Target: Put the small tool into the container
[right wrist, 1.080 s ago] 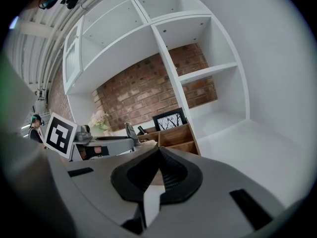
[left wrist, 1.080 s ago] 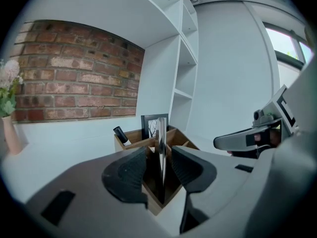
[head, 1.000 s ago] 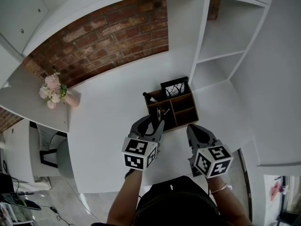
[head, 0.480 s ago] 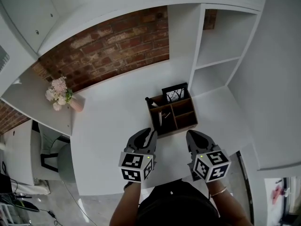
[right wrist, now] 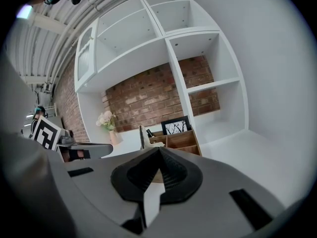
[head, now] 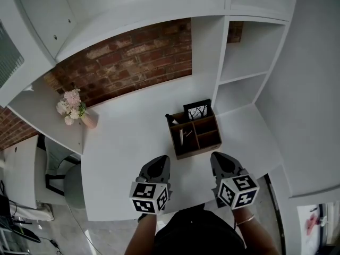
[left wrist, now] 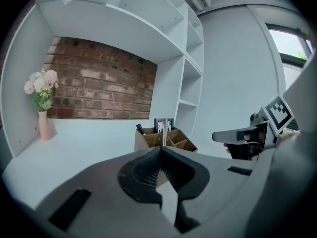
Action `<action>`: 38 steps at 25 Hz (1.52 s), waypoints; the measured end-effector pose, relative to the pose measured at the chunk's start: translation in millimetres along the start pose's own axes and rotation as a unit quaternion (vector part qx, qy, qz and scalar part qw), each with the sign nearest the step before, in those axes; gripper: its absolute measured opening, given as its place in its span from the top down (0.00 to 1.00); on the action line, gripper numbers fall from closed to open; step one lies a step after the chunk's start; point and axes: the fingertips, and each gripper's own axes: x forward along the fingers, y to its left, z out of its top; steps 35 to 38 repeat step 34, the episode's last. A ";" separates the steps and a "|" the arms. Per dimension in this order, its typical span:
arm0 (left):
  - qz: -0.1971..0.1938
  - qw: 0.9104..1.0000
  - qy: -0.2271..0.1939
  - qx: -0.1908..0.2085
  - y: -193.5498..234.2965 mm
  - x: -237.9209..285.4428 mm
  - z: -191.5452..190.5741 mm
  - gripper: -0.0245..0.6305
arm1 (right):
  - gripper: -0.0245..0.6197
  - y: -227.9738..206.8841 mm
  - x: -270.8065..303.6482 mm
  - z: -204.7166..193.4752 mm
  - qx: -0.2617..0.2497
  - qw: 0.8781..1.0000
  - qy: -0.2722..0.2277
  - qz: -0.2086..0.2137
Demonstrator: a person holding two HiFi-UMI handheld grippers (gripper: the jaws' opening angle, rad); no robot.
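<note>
left gripper and right gripper both clamped empty; one small tool in one container.

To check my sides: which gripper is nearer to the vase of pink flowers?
Left. The left gripper, jaws shut and empty, is by the desk's near edge, right of the vase; the right gripper is farther right, beyond the left one.

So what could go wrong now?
The small tool stands tall in the wooden organizer, poking above its rim, so a knock might tip it out. Both the left gripper and right gripper are shut, empty and close in front of the organizer; a careless forward move could shove it.
</note>
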 end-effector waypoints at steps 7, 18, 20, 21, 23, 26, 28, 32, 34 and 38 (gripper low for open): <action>0.009 1.000 -0.008 -0.007 0.0 -12.9 -0.3 0.95 | 0.96 2.7 -6.8 0.9 -0.020 1.000 -0.009 -0.002; 0.013 1.000 -0.017 -0.008 -6.1 -20.6 1.7 0.95 | 0.96 7.7 -17.3 -0.2 -0.044 0.999 -0.019 -0.001; 0.015 1.000 -0.018 -0.007 -6.8 -21.4 2.5 0.95 | 0.96 8.4 -19.2 0.6 -0.046 0.999 -0.023 0.003; 0.016 1.000 -0.018 -0.007 -7.1 -21.8 2.7 0.95 | 0.96 8.9 -20.2 1.1 -0.047 0.999 -0.025 0.004; 0.017 1.000 -0.019 -0.007 -7.7 -22.5 3.7 0.95 | 0.96 9.8 -21.8 2.4 -0.051 0.998 -0.028 0.007; 0.019 1.000 -0.021 -0.006 -8.1 -22.2 6.2 0.95 | 0.96 9.5 -22.4 5.3 -0.054 0.998 -0.032 0.010; 0.020 1.000 -0.023 -0.006 -8.3 -21.6 7.6 0.95 | 0.96 8.6 -22.3 6.8 -0.055 0.998 -0.033 0.012; 0.019 1.000 -0.023 -0.007 -10.5 -19.6 7.8 0.95 | 0.96 6.2 -22.8 7.0 -0.056 0.998 -0.035 0.012; 0.016 1.000 -0.021 -0.009 -12.4 -18.6 6.9 0.95 | 0.96 5.1 -23.7 5.8 -0.056 0.998 -0.035 0.012; 0.016 1.000 -0.021 -0.009 -12.4 -18.6 6.9 0.95 | 0.96 5.1 -23.7 5.8 -0.056 0.998 -0.035 0.012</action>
